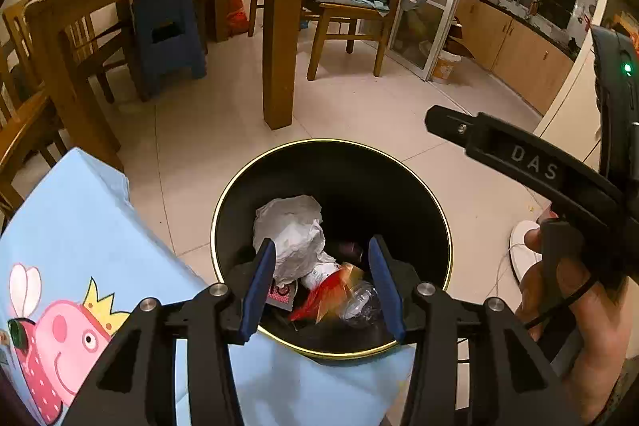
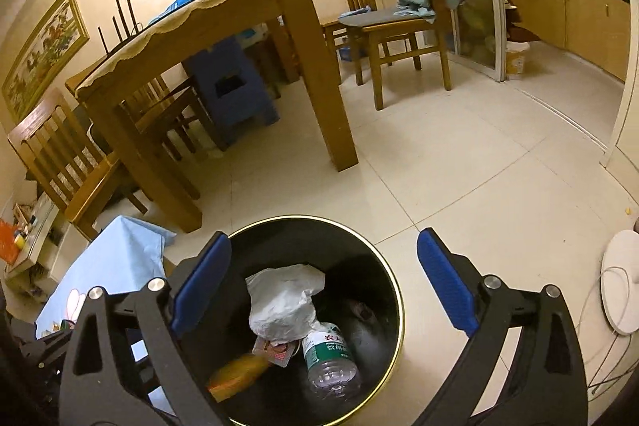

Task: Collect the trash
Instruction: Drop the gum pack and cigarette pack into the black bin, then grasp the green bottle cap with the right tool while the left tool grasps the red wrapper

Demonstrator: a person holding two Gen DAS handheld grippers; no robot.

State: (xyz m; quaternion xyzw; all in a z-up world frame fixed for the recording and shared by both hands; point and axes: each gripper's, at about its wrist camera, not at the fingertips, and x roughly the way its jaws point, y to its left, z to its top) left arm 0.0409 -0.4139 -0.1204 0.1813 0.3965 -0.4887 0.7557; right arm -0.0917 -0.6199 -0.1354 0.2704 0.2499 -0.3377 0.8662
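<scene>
A black trash bin with a gold rim [image 1: 331,142] [image 2: 311,217] stands on the tiled floor. Inside lie a crumpled white bag [image 1: 291,230] [image 2: 279,302], a clear water bottle [image 1: 359,302] [image 2: 329,362], a small red-and-white packet [image 1: 281,294] and a blurred orange-red wrapper [image 1: 327,292] [image 2: 239,374]. My left gripper [image 1: 322,246] hangs over the bin's near rim, its blue pads apart and touching nothing; the wrapper shows below, between them. My right gripper [image 2: 323,240] is spread wide and empty above the bin. One of its fingers [image 1: 519,154] shows at the right of the left wrist view.
A light blue cloth with a cartoon pig [image 1: 80,266] covers something just left of the bin. Behind stand a wooden table [image 1: 279,26], chairs and a blue stool [image 1: 167,34]. A white round base with a cable [image 2: 623,286] sits on the floor at right.
</scene>
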